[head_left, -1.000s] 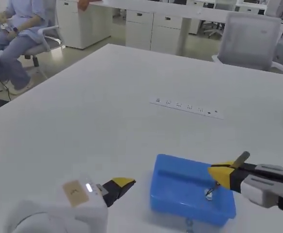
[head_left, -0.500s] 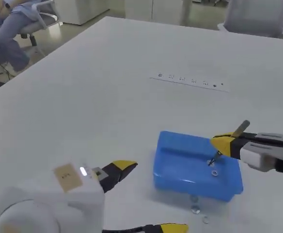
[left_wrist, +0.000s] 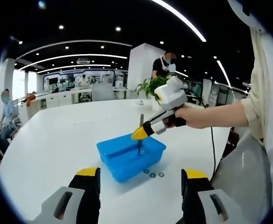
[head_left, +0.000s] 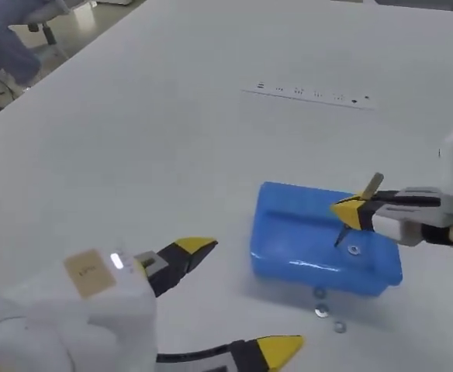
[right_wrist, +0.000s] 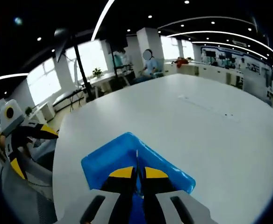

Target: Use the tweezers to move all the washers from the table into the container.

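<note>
A second ago a washer sat right at the tip of the tweezers, low inside the blue container. Now that washer lies loose on the container's floor. The tip hangs just beside it, to its left in the head view, and as far as I can see the two do not touch.

The right gripper is over the container's right part as before. Its yellow jaws are pinched together on the tweezers, which slant down into the container. Whether the tweezers' own tips are parted is too fine to tell.

Three more washers lie on the table just outside the container's near wall. The left gripper hovers off the container's near left corner, its jaws spread wide with nothing between them, same as earlier.
</note>
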